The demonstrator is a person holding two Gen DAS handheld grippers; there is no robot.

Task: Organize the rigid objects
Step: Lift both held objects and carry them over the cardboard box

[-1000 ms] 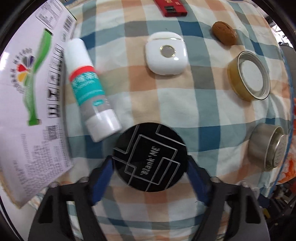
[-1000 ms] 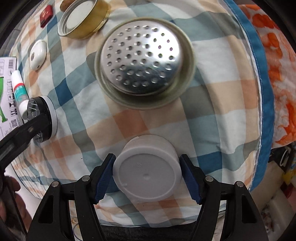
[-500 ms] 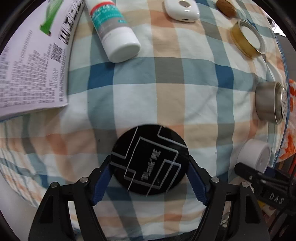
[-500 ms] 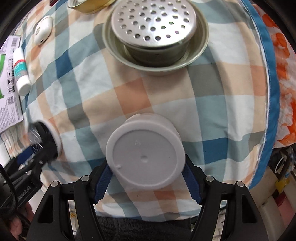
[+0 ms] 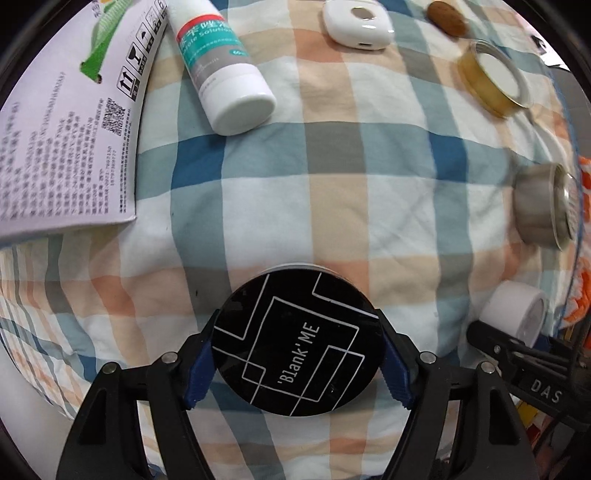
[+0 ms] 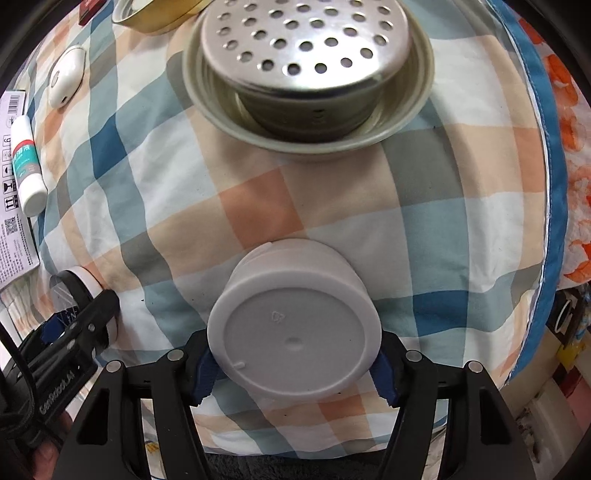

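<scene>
Left wrist view: the left gripper points straight down at the checked cloth, and its blue fingers clamp the rim of a black round compact on both sides. The grip sits across the widest part of the disc, which keeps the flat lid level and stops it from slipping out sideways. Whether the compact already rests on the cloth or hangs just above it, I cannot tell. Further up lie a white tube, a white earbud case, a brown nut-like lump and an amber-rimmed lid, spaced apart in a loose row (probably the arrangement being built). A printed white box lies at the left edge, and a metal strainer cup stands at the right.

Right wrist view: the right gripper tilts steeply down with a white round jar between its fingers, bottom facing the camera. The jaws are closing; the blue pads sit against the jar's sides, so it looks held, gripped low on the body for the same centred balance. The jar hangs near the cloth's front edge, just in front of the perforated metal strainer sitting in its shallow dish. At the far left the other gripper appears with the compact, well apart from the jar, so both hands seem to be setting their pieces along the front row.
</scene>
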